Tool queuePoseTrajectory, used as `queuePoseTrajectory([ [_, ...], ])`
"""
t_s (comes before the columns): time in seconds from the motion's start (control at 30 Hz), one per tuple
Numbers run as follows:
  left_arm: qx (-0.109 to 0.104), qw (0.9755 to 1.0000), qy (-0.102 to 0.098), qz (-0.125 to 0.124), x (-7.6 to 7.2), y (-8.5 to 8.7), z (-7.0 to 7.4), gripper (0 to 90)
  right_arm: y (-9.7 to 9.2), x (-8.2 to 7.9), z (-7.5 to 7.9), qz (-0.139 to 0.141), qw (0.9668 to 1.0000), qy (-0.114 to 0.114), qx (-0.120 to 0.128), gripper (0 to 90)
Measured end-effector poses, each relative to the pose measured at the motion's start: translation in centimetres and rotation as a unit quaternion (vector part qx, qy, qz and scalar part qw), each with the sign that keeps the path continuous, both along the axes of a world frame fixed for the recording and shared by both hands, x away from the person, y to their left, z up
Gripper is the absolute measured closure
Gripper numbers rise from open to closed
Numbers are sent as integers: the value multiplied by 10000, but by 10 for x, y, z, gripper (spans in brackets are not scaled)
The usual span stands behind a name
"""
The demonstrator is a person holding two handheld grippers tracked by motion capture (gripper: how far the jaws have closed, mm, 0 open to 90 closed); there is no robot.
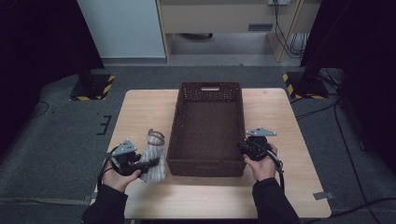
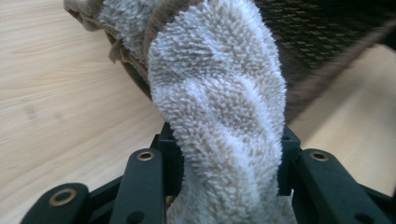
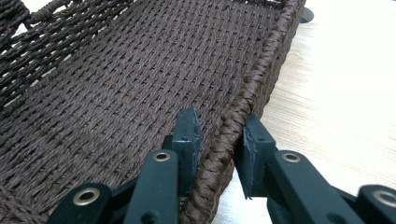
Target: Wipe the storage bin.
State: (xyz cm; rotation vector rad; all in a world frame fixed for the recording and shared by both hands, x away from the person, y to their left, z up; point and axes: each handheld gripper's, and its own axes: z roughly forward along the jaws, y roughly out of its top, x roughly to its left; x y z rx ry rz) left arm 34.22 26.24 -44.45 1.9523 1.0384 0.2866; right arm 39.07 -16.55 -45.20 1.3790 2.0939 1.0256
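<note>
Left gripper point(image 1: 150, 163) clamps fluffy grey towel point(image 2: 219, 107) beside dark wicker basket point(image 1: 206, 164); right gripper point(image 1: 242, 148) pinches basket's right rim on wooden table point(image 1: 140, 109).

high view: dim, dark curtains at 9 and 3 o'clock near black, worktop point(image 1: 140, 112) evenly lit from above, soft shadows, slightly soft | left gripper view: bright, towel point(image 2: 219, 107) sharp, basket point(image 2: 327, 42) at 2 o'clock blurred | right gripper view: worktop glare at 2 o'clock, weave crisp, near tongs soft
</note>
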Motion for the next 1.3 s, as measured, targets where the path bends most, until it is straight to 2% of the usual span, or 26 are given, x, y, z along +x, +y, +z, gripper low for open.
queuePoseTrajectory([
  [0.17,134,9992,146,342,14,4,-8,576,-5,-2,1,84,10000,42,3,723],
  [0.3,210,9982,114,544,24,6,-9,572,-14,-5,1,188,9998,21,14,723],
  [0.5,309,9951,71,932,33,12,-10,570,-24,-11,2,340,9994,60,26,716],
  [0.63,345,9931,111,1115,35,18,-15,568,-29,-16,2,418,9991,54,21,711],
  [0.77,673,9902,140,1219,37,26,-23,566,-32,-19,0,443,9989,42,148,703],
  [0.97,929,9864,303,1321,39,34,-33,562,-33,-19,-2,456,9986,-22,251,688],
  [1.2,1057,9834,376,1429,39,39,-39,548,-34,-19,-3,488,9985,-68,242,673],
  [1.3,1203,9802,460,1502,39,41,-41,538,-34,-19,-3,497,9984,-83,245,665],
])
